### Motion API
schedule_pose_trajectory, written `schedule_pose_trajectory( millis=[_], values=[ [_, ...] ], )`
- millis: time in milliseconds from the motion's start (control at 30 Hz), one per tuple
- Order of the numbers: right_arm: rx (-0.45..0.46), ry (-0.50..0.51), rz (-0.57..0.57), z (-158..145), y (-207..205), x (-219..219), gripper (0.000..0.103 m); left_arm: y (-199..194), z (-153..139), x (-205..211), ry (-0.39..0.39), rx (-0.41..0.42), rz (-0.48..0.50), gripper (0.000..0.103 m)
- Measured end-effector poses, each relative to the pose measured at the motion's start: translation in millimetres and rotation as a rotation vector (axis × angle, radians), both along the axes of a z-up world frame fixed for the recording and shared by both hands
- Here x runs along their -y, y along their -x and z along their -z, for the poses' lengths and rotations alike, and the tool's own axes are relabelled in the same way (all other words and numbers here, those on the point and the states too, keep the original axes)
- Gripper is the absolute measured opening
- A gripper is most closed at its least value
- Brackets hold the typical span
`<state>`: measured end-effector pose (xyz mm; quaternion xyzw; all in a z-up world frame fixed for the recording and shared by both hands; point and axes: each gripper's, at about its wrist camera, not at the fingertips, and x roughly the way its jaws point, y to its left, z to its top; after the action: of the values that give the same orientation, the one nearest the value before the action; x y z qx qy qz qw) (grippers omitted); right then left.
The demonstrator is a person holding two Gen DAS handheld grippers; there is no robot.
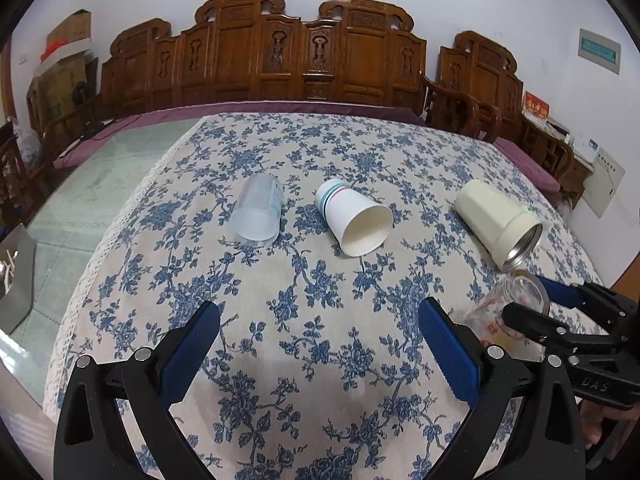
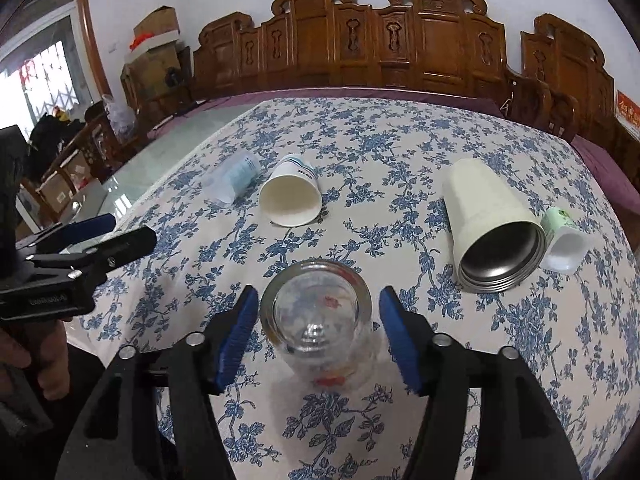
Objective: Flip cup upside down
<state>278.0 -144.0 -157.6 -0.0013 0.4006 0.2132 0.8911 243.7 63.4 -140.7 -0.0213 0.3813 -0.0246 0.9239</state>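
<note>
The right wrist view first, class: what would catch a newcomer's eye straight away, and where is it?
The clear glass cup sits between the open blue pads of the right gripper, with gaps on both sides. Behind it, cups lie tipped over on the blue floral tablecloth: a cream steel-lined tumbler at right and a white paper cup near the middle.

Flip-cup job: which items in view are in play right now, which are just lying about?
In play:
- glass cup, lying between the open right hand-held gripper

Lying about:
- paper cup
- clear plastic cup
- cream steel tumbler
- small green-white cup
- left hand-held gripper, open over bare cloth
</note>
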Motion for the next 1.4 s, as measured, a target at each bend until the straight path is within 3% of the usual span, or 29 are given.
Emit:
schedule_pose_trajectory(
  millis=[233, 467, 1000, 1200, 1400],
  values=[
    [0.022, -0.032, 0.025, -12.1, 18.9, 19.0, 0.078, 17.5, -5.2, 5.8, -0.015, -0.004, -0.012, 0.095],
    [0.067, -0.034, 0.089, -30.8, 48.2, 44.5, 0.100, 43.3, -3.9, 23.8, -0.032, -0.019, 0.008, 0.095],
    [0.121, -0.040, 0.198, -56.5, 111.8, 77.8, 0.100, 99.1, -32.0, 33.3, -0.075, -0.028, -0.004, 0.095],
    [0.167, -0.032, 0.202, -72.5, 132.9, 79.8, 0.100, 121.9, -53.6, 40.3, -0.075, 0.048, 0.003, 0.095],
    [0.273, -0.027, 0.208, -102.0, 162.4, 83.2, 0.100, 153.2, -89.9, 53.4, -0.081, 0.188, -0.004, 0.095]
  ],
)
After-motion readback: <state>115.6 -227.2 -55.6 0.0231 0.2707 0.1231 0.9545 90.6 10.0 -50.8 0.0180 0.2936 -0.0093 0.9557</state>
